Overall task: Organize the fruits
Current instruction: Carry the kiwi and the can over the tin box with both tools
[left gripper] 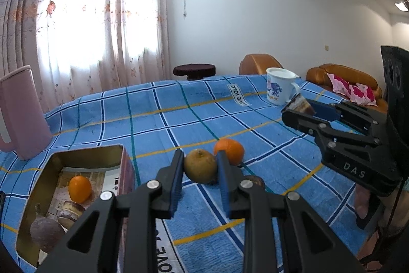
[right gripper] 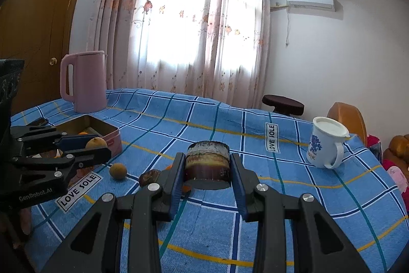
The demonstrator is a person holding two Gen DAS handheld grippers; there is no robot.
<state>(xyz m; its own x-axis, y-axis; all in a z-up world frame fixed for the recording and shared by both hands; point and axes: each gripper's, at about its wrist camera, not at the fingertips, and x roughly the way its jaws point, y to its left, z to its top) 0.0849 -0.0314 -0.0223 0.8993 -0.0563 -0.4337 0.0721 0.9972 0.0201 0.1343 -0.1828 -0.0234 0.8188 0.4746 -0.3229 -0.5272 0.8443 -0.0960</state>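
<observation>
1. Presently, the left gripper (left gripper: 200,165) is closed around a yellow-green fruit (left gripper: 200,168), one finger on each side of it. In the right wrist view the same fruit (right gripper: 96,143) sits between the left gripper's (right gripper: 98,146) fingers, raised above the blue checked tablecloth (right gripper: 281,196), near the tin.
2. The right gripper (right gripper: 207,170) grips a round layered cake piece (right gripper: 207,160), dark on top with pale and brown bands on its side. In the left wrist view this piece (left gripper: 299,105) shows at the right gripper's (left gripper: 296,109) tip, held clear of the cloth in front of the mug.
3. An orange (left gripper: 229,150) rests on the cloth just behind the held fruit, partly hidden by the left gripper's right-hand finger.
4. A dark brown item (right gripper: 149,177) and a small tan round fruit (right gripper: 118,171) lie on the cloth, near each other, to the left of the right gripper.
5. An open gold-lined tin (left gripper: 41,196) with pink outer walls stands to the left. Inside are a second orange (left gripper: 79,189), a cake slice (left gripper: 70,211) and a dark round item (left gripper: 46,232).
6. A pink kettle (right gripper: 84,81) stands behind the tin. A white mug with blue print (right gripper: 326,145), lid on, stands far right.
</observation>
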